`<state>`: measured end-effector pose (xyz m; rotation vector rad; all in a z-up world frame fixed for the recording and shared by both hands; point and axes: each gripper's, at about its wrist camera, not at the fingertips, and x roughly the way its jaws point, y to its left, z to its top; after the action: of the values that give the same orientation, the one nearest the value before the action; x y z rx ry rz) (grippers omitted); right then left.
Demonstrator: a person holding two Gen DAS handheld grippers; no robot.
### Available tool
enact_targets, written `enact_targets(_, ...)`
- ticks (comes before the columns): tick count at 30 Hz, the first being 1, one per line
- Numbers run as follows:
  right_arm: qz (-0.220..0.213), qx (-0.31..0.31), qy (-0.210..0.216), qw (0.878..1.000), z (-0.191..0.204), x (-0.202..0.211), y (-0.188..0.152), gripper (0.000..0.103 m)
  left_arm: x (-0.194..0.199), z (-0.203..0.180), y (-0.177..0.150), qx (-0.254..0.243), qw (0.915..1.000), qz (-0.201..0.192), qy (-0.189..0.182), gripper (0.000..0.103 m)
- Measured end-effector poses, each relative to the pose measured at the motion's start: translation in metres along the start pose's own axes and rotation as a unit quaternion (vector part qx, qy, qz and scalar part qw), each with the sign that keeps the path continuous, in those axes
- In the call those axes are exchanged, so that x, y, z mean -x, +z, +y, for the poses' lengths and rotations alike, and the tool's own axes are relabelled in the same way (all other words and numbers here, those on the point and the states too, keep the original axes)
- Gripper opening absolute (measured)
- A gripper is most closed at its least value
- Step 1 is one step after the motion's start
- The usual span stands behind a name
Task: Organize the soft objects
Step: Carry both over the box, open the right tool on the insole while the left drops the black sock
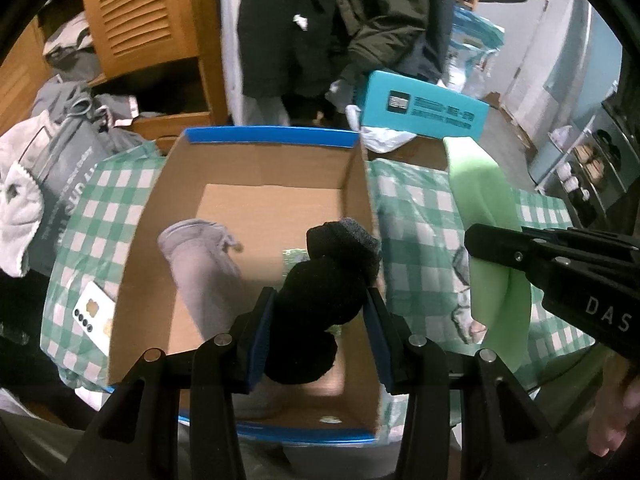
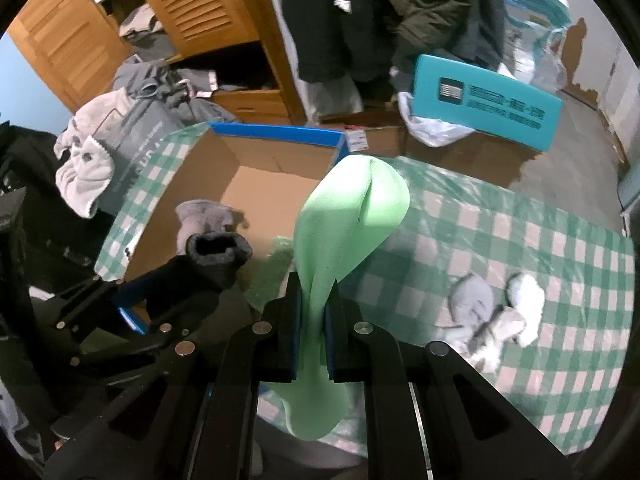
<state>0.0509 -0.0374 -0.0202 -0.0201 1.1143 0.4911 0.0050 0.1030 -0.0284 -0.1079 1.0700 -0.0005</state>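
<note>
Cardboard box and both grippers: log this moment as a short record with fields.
left gripper: shut on black sock, above the box
right gripper: shut on light green cloth, beside the box
cardboard box: open, blue-edged, on checked tablecloth
in box: rolled grey sock
left on cloth: grey and white socks

Teal box [image 2: 486, 110] leans behind the table; louvred wooden wardrobe [image 1: 140, 12] stands open

Teal box [image 1: 424, 110] label: illegible blur.
</note>
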Motion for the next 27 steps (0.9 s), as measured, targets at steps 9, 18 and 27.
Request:
enact_targets(9,0.02,0.019,0.012,1.0,0.034,-0.027,0.01,0.01,-0.009,0.035,-0.002,0.029,0.9993,0.012,0.02,0.045)
enact_targets(18,0.041,0.031,0.02,0.998,0.059,-0.052,0.014,0.01,-0.019,0.06,-0.007,0.055,0.9975,0.029,0.034,0.045)
enact_targets(27,0.043,0.034,0.024,0.998,0.066,-0.062,0.019,0.033,-0.025,0.071,-0.008,0.072,0.9955,0.037,0.049,0.047)
